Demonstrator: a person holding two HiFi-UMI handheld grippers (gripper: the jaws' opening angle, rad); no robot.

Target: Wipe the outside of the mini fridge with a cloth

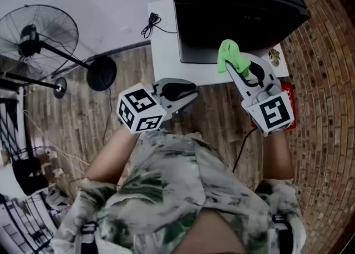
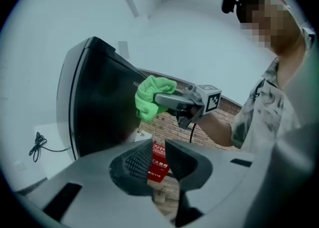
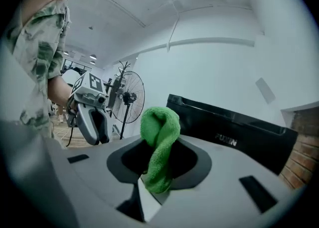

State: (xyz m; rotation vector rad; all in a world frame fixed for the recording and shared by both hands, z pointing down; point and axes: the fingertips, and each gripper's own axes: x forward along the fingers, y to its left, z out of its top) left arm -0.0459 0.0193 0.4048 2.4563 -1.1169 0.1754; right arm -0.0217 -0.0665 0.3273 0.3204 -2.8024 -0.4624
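Grips green cloth (image 1: 227, 54) in right gripper (image 1: 237, 65), near the mini fridge (image 1: 238, 9) at upper right. Holds left gripper (image 1: 190, 94) released, empty, mid-frame.

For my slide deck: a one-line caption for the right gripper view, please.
Right gripper, jaws shut on a green cloth, facing the black mini fridge.
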